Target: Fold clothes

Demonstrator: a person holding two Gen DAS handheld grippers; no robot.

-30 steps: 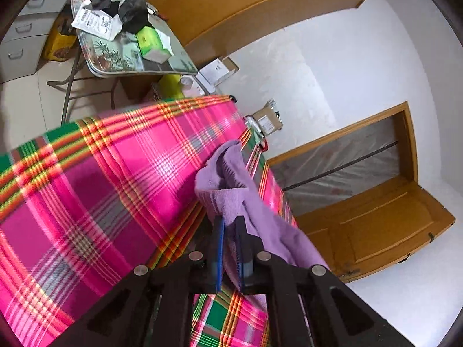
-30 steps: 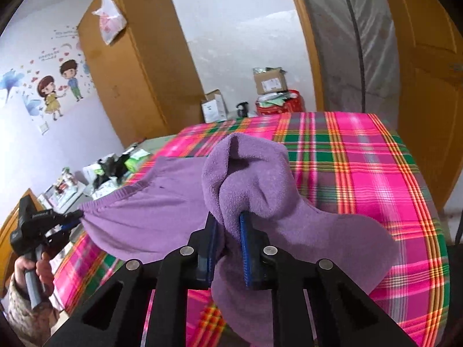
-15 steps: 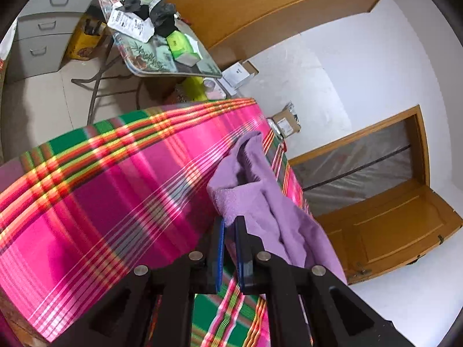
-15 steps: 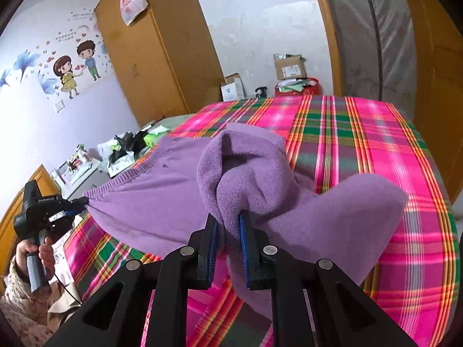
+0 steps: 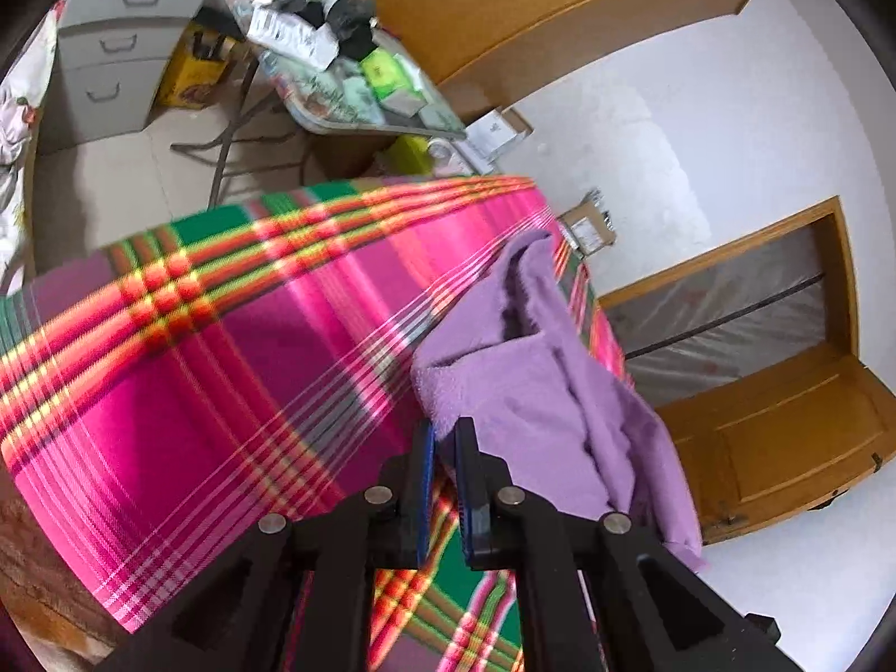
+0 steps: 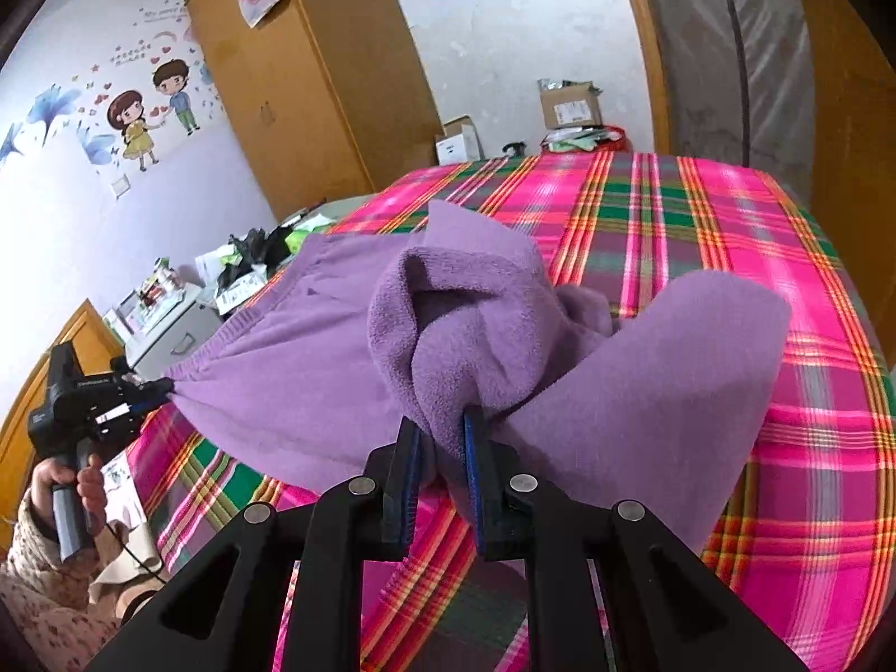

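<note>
The right wrist view shows the right gripper almost shut, pinching a bunched fold of the purple fleece garment. Far to the left, the left gripper, held in a hand, pinches the garment's ribbed edge, jaws nearly closed too. The garment hangs stretched between them over the bed's pink plaid blanket. Compared with a second ago, both grippers have come lower and the cloth sits closer to the blanket, with more bed showing beyond it. That likely means the garment is being laid down flat, so a fold can be made next.
</note>
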